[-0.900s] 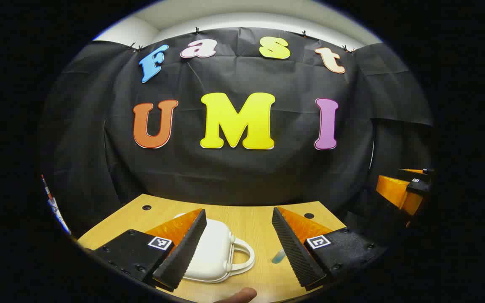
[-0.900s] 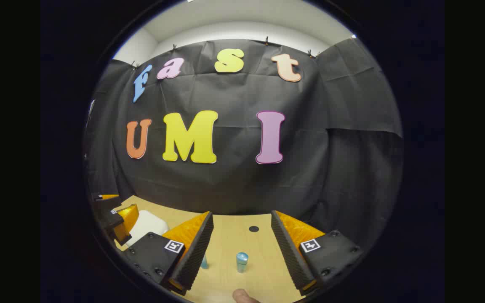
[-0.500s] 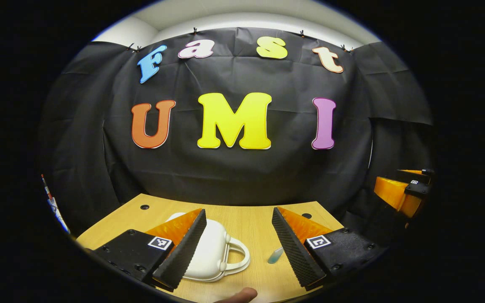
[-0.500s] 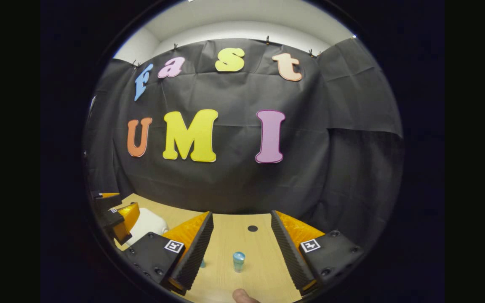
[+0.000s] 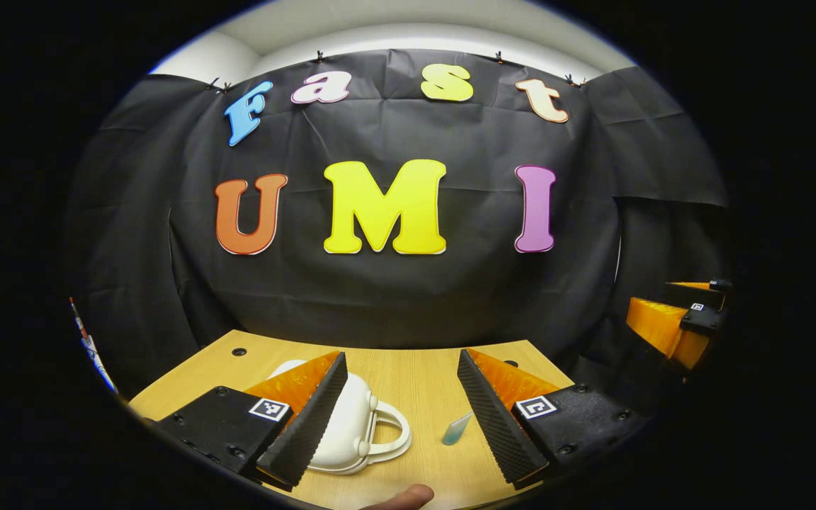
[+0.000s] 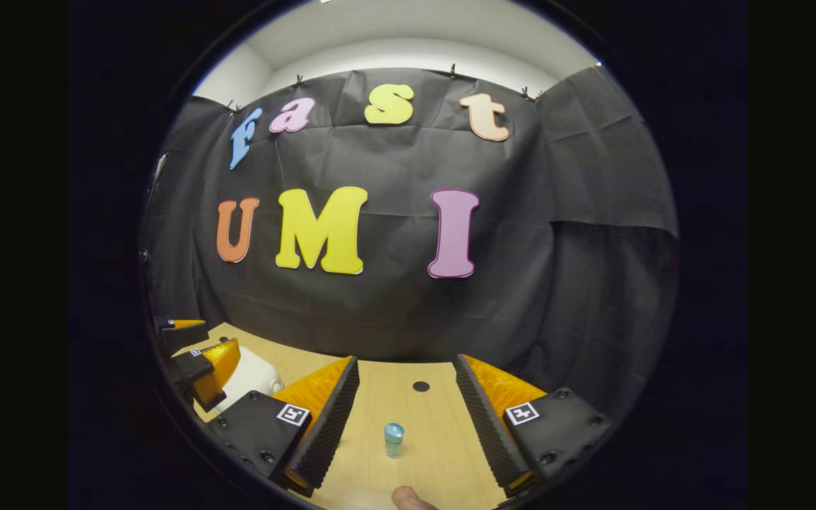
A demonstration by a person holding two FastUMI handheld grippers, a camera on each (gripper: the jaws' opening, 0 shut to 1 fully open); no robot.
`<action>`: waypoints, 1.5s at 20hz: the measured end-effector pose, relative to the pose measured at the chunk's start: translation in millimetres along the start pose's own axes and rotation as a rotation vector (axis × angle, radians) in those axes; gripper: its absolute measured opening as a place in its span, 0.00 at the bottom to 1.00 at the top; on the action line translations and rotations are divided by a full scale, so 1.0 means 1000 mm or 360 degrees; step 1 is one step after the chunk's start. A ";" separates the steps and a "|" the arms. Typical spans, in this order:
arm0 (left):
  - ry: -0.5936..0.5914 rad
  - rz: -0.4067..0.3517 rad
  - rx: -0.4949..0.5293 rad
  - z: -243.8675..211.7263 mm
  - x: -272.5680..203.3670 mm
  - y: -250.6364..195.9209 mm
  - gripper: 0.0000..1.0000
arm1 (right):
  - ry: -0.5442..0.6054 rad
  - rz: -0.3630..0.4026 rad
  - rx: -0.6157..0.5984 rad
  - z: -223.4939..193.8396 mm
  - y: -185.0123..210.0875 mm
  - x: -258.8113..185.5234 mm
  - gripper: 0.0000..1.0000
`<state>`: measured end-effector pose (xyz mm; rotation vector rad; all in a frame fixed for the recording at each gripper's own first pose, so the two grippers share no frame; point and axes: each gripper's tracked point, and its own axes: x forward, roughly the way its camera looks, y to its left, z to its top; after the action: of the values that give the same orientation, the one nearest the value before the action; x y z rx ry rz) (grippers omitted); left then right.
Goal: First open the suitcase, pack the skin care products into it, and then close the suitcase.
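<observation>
White and closed, the suitcase [image 5: 351, 425] lies flat on the wooden desk [image 5: 415, 375], its carry handle [image 5: 390, 428] pointing to the right in the left gripper view. The left claw [image 5: 401, 411] hangs above it with its fingers wide apart, gripping nothing; one finger covers part of the case. Just beside the handle a small blue tube [image 5: 456, 429] lies on the desk. In the right gripper view, a little blue bottle [image 6: 394, 439] stands upright on the bare wood, between the spread fingers of the right claw [image 6: 408, 418], which is also empty and not touching it.

Judging by the shut lid and both products outside the case, the first step, opening the suitcase, is in hand and not yet done. The next move likely calls for the left claw to drop to the front edge or handle side and find the seam, while the other claw steadies the shell, since so light a case may slide or lift whole rather than open.
</observation>
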<state>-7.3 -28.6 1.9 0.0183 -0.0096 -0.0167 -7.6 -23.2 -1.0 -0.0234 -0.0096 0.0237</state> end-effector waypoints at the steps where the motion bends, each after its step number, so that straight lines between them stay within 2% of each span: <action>1: -0.0001 0.0000 0.0002 0.000 0.000 -0.001 1.00 | 0.0002 0.0000 -0.0005 -0.001 -0.001 0.000 0.81; 5: -0.0020 -0.0002 0.0046 -0.012 0.003 -0.001 1.00 | -0.0027 -0.0021 -0.0065 0.002 -0.012 -0.002 0.81; 8: 0.0000 0.0024 0.0211 -0.044 0.012 0.008 1.00 | -0.0070 -0.0049 -0.0127 0.005 -0.028 -0.005 0.81; 15: 0.0146 -0.0001 0.0859 -0.154 0.040 0.010 1.00 | -0.0084 -0.0124 -0.0153 -0.001 -0.078 -0.011 0.82; 16: 0.0177 0.0004 0.0953 -0.168 0.044 0.010 0.97 | -0.0086 -0.0125 -0.0150 -0.003 -0.084 -0.011 0.82; 20: 0.0322 0.0053 0.1267 -0.219 0.058 0.017 0.97 | -0.0093 -0.0081 -0.0159 -0.013 -0.103 -0.009 0.81; 23: 0.0333 0.0090 0.1512 -0.228 0.076 0.019 0.97 | -0.0090 -0.0016 -0.0174 -0.025 -0.113 -0.005 0.81; 25: 0.0436 0.0140 0.1655 -0.245 0.084 0.028 0.95 | -0.0068 0.0033 -0.0146 -0.036 -0.119 -0.001 0.81; 27: 0.0500 0.0158 0.1773 -0.254 0.091 0.030 0.91 | -0.0073 0.0057 -0.0150 -0.044 -0.121 0.004 0.81; 30: 0.0484 0.0154 0.1895 -0.250 0.096 0.028 0.62 | -0.0028 0.0033 -0.0212 -0.054 -0.119 0.005 0.81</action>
<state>91.3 1.9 -246.8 1.2102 0.2853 0.0905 0.6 -142.9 -52.0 -0.1565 -0.0288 0.0439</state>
